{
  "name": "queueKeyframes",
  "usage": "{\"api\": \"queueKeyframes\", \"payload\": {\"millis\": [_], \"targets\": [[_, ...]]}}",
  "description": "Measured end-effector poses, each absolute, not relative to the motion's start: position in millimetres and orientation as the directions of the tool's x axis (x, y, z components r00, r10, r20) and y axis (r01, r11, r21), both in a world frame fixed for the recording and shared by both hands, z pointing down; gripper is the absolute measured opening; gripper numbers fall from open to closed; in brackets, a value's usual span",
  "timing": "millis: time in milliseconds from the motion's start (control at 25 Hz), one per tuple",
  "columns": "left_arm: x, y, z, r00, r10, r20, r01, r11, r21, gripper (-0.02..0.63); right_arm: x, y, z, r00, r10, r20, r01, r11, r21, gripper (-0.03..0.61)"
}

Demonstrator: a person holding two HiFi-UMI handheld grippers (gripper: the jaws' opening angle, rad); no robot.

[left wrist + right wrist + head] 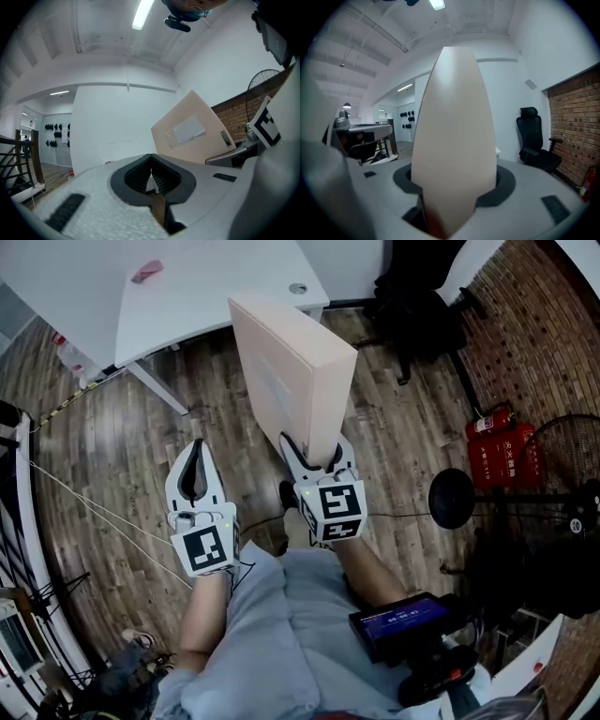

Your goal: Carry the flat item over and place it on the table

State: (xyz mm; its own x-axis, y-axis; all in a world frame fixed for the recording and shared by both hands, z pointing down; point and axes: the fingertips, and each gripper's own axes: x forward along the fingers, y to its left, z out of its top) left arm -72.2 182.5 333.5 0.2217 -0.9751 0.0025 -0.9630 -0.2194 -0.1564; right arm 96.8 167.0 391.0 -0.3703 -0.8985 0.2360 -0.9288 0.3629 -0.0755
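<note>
Fingers of the right gripper (315,454) are clamped, part open, on the lower edge of a flat beige box (292,371), held upright in the air over wooden floor (112,427), just short of the white table's (187,296) near edge. Beside it, the left gripper (195,476) has its fingers pressed together, empty.

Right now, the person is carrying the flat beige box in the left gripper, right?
Not quite. The flat beige box is in the right gripper, not the left. The right gripper view shows its jaws clamped on one edge of the box. The left gripper has its jaws together with nothing between them.
</note>
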Motion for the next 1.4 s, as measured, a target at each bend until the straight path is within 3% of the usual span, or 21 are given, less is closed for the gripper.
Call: {"api": "queueKeyframes", "payload": {"millis": [760,1400], "targets": [[-32.0,7.4,327.0,0.176,-0.983,0.045,-0.966,-0.181,-0.187,0.009,115.2,-19.9,404.6,-0.449,-0.853,0.265,-0.893,0.430,-0.130,0.268],[-72.7,-52.8,311.8,0.100,-0.995,-0.014,-0.977,-0.095,-0.192,0.009,92.0,-95.1,383.6,-0.478,-0.849,0.227,-0.878,0.469,-0.093,0.268]]}}
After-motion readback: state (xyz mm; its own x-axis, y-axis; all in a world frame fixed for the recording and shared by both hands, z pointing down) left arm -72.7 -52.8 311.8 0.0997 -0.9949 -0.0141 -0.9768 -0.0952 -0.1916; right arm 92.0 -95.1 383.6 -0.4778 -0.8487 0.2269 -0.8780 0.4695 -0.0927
